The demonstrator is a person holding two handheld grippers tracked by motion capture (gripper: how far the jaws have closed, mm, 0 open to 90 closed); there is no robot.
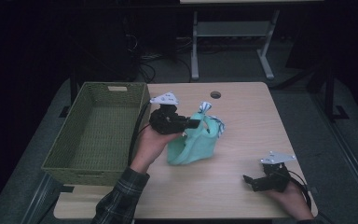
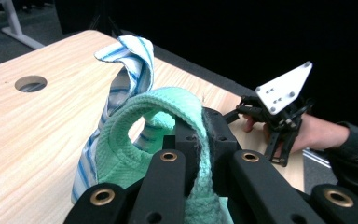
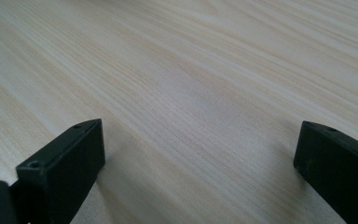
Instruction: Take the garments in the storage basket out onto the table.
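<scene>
A mint green cloth (image 1: 191, 147) hangs bunched over the middle of the wooden table (image 1: 242, 107), its lower end resting on the top. My left gripper (image 1: 194, 123) is shut on its upper fold. In the left gripper view the green cloth (image 2: 168, 105) loops out from between the closed jaws of the left gripper (image 2: 200, 133). A blue-and-white striped cloth (image 2: 130, 58) is tangled with it and sticks up behind; its ends (image 1: 205, 107) show above the green one. My right gripper (image 1: 248, 179) rests low at the front right, open, with bare wood between its jaws (image 3: 196, 154).
A green woven basket (image 1: 95, 158) stands on the table's left side, nothing inside it that I can see. A round cable hole (image 1: 215, 94) lies near the far edge. Beyond the table are the floor, cables and the legs of a desk (image 1: 195, 51).
</scene>
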